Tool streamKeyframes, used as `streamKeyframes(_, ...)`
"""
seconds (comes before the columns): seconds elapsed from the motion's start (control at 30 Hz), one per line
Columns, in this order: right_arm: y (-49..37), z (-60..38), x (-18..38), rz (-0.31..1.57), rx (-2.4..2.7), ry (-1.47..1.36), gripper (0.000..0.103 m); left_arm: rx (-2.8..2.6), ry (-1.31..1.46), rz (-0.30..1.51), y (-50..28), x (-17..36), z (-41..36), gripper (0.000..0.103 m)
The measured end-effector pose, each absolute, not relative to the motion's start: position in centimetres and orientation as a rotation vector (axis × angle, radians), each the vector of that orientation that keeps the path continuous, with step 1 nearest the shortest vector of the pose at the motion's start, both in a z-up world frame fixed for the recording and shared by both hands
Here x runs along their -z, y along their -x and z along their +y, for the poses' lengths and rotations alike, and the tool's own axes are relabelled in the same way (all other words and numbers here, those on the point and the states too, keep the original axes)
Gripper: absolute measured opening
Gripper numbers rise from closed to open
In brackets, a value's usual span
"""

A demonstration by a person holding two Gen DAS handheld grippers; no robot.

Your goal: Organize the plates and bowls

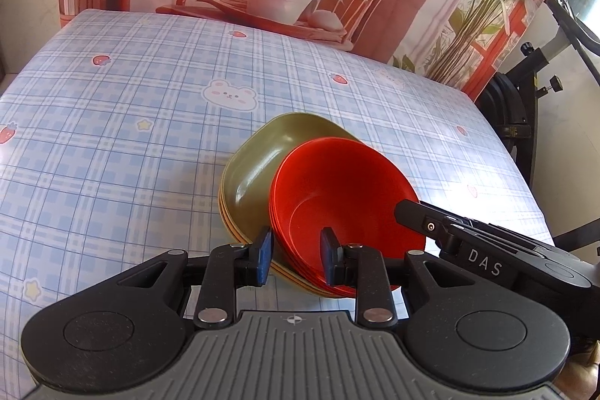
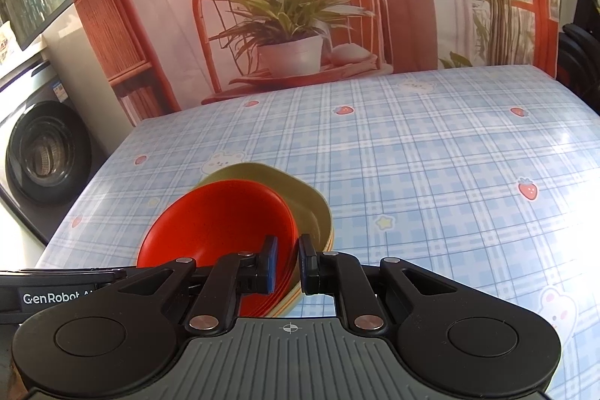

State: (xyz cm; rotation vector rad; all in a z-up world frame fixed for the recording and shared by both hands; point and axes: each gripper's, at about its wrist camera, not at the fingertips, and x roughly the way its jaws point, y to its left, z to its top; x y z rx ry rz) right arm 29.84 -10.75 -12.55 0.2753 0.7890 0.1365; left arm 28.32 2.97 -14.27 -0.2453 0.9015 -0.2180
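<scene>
The red bowls [image 1: 337, 197] sit nested in one another on top of the green plate [image 1: 262, 160], which itself tops a small pile of plates with yellowish edges showing below; the whole stack rests on the checked tablecloth [image 1: 131, 122] toward the near side of the table. The bowls lie off-centre on the plate, crowded toward the near corner, so the pile looks gathered but not yet squared up.

Both tools work the same near rim from opposite sides. The left gripper [image 1: 296, 255] straddles the edge of the red bowls – one blue pad outside, one inside – but there is visible daylight between pads and rim, so its fingers look relaxed rather than clamped; I judge it has let go or is only steadying. The right gripper [image 2: 288, 263] has its fingers drawn close together, pinched across the rims of the bowls and the plate edges beneath; that grip seems meant to pin the pile so it cannot slide.

Holding one side firm while the other eases off suits a final nudge – likely centring the bowls. The slick cloth could let the stack skate if pushed carelessly.
</scene>
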Motion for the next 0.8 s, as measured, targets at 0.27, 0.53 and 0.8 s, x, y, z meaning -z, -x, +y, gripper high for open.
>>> streamKeyframes(0.27,-28.9,-11.2,11.0,0.741,-0.143,-0.281,0.013,0.194,0.209,0.848,-27.6,12.4,2.8,0.036)
streamKeyframes(0.53,-27.3,-12.4,8.2,0.66,-0.129,-0.286,0.017,0.145,0.136,0.731,-25.5,9.0,2.2,0.036)
streamKeyframes(0.8,-24.0,-14.4,4.0,0.545,-0.098,-0.282,0.037,0.085,0.085,0.589,-21.5,3.9,1.3,0.05)
